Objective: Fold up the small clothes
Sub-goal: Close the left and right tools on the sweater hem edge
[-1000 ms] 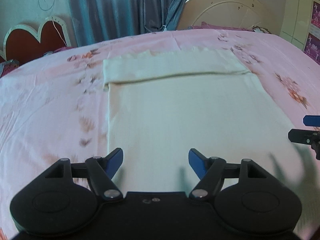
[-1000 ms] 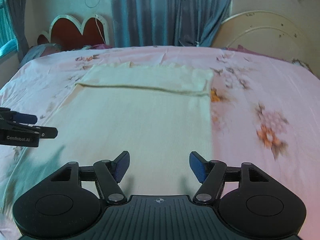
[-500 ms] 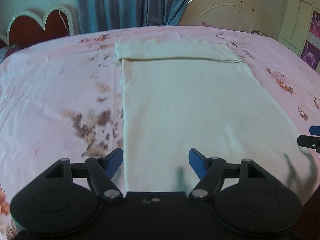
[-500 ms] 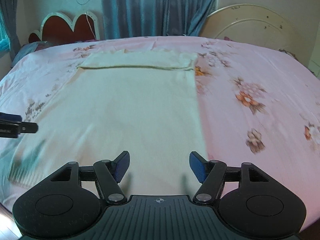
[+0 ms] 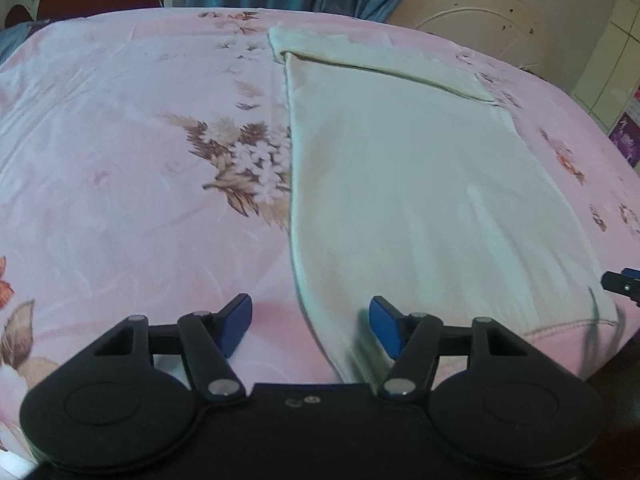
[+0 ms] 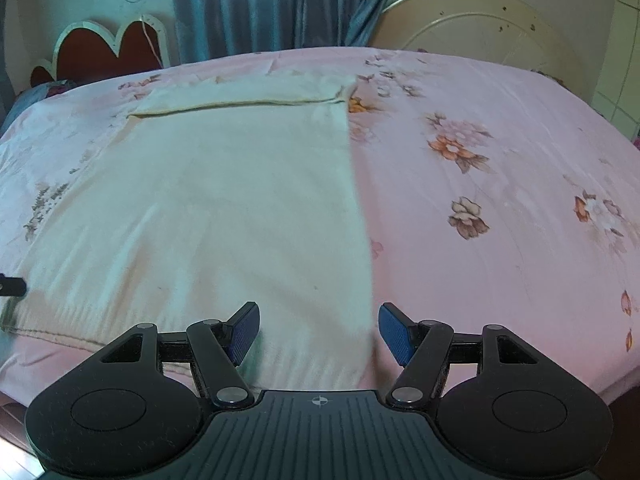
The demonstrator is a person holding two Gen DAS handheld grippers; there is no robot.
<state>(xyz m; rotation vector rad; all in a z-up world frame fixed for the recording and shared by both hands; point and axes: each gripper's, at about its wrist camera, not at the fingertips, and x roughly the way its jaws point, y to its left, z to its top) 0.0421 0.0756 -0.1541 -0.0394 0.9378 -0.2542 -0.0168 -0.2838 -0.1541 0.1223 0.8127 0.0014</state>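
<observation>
A cream garment (image 5: 400, 184) is laid flat on the pink floral bedsheet (image 5: 120, 160), its far end folded over at 12 o'clock. The left gripper (image 5: 310, 326) is closing over its left edge, nothing pinched; the right gripper (image 6: 318, 332) is held half open over its right edge, empty

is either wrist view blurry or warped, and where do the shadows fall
Left wrist view: cream garment smeared near its lower hem, bed edges bowed by the fisheye, faint shadows under the closing left gripper. Right wrist view: sharper, same bowing, soft shadows under the open right gripper on the bedsheet.
</observation>
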